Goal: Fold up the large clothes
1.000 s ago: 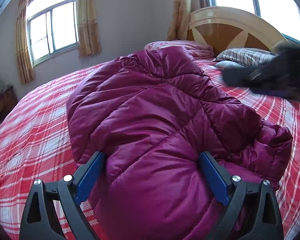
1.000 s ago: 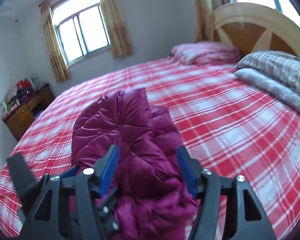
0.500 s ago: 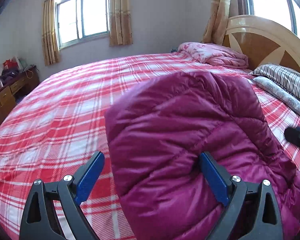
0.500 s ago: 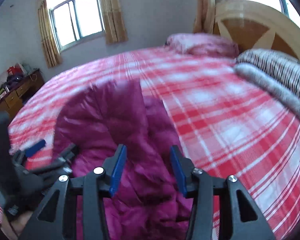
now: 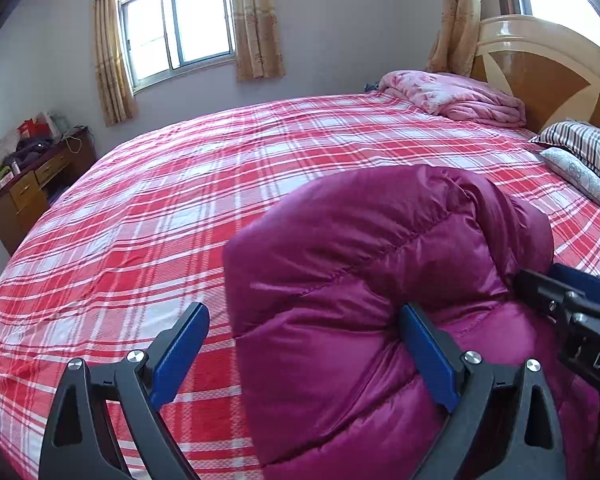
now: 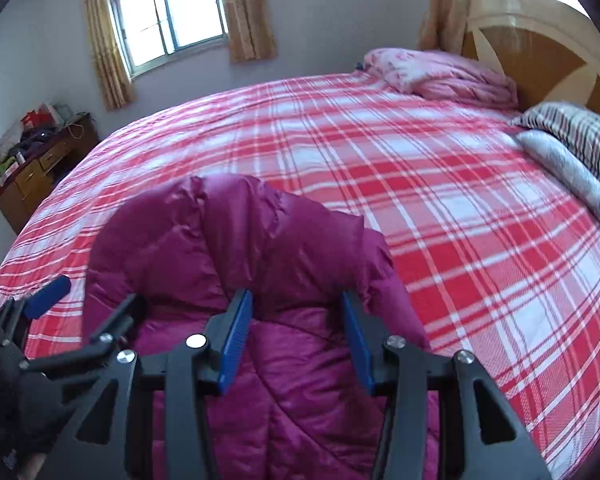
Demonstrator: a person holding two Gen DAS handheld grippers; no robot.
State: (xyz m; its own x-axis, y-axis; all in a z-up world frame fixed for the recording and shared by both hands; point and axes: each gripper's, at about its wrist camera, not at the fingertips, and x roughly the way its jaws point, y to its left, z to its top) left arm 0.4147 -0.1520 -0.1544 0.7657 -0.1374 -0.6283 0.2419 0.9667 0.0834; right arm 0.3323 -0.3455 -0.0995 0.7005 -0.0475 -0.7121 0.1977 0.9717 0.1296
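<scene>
A magenta puffer jacket [image 5: 360, 280] lies bunched on the red plaid bed [image 5: 160, 208]. My left gripper [image 5: 304, 352] is open at the jacket's left edge. Its right pad [image 5: 428, 356] presses into the padding, while its left pad [image 5: 180, 352] hangs over bare sheet. In the right wrist view a raised fold of the jacket [image 6: 236, 240] stands up between the blue pads, and my right gripper [image 6: 296, 320] is shut on it. The left gripper [image 6: 98, 292] shows at the lower left there. The right gripper [image 5: 548, 280] reaches in from the right edge of the left wrist view.
A folded pink quilt [image 5: 452, 96] and a striped pillow [image 5: 580, 148] lie by the wooden headboard [image 5: 540, 64]. A cluttered wooden desk [image 5: 28, 192] stands past the bed's far left side. Plaid sheet stretches to the left of and beyond the jacket.
The left gripper has swung left, so the jacket now sits to its right, not across both pads. The right gripper's pads have narrowed onto the jacket fold and moved close beside the left gripper.
</scene>
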